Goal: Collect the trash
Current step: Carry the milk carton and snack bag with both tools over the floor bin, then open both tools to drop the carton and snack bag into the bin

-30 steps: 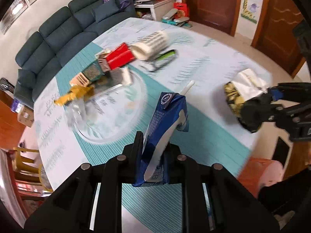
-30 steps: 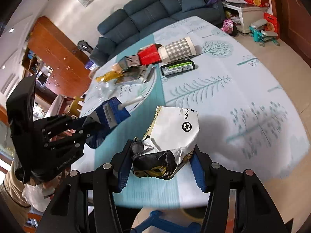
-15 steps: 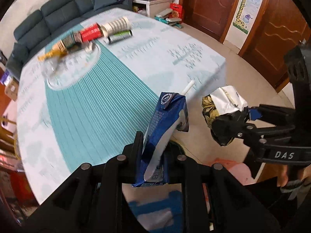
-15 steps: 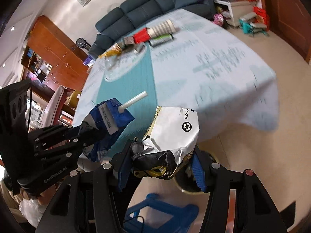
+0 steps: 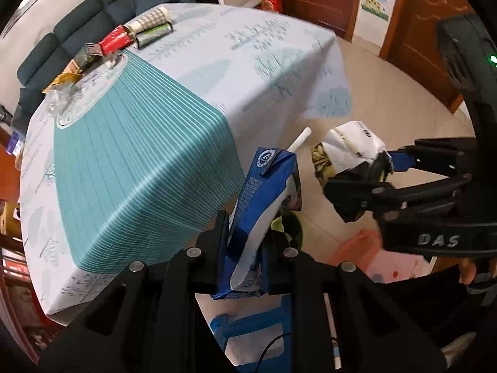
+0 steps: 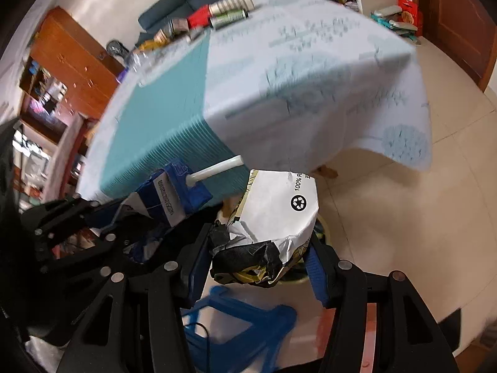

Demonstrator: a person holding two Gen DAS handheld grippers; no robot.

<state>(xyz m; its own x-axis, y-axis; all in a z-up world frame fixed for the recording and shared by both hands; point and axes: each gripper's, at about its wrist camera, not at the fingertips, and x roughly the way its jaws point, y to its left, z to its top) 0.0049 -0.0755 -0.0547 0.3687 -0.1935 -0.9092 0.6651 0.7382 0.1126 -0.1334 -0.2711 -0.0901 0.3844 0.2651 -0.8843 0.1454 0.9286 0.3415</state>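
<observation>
At the bottom centre of the left wrist view, the left gripper (image 5: 248,242) is clamped on a blue milk carton (image 5: 264,205), which stands tilted up between the two black fingers with a white straw (image 5: 299,140) poking from its top toward the upper right. To the right in the same frame, the right gripper (image 5: 357,183) holds a crumpled white and black snack bag (image 5: 348,152), level with the carton's top and apart from it.

From the right wrist view, the right gripper (image 6: 257,267) is closed on that snack bag (image 6: 279,214), blue pads pressing its crushed lower end, and a recycling mark shows on the white face. At left centre, the left gripper (image 6: 124,217) carries the milk carton (image 6: 174,192) with its straw (image 6: 217,169) pointing right toward the bag.

Below both loads, partly hidden behind them, sits the dark rim of a bin (image 5: 293,227) on the tiled floor, with a blue plastic stool (image 6: 242,317) at the bottom of the frame.

Behind, filling the upper half, the table (image 5: 248,56) wears a teal-striped and pale tree-print cloth. At its far edge, upper left, lie a red box (image 5: 116,39), a checked paper cup (image 5: 150,20), a green can (image 5: 153,34) and a yellow wrapper (image 5: 63,79). A dark sofa (image 5: 77,34) stands beyond.
</observation>
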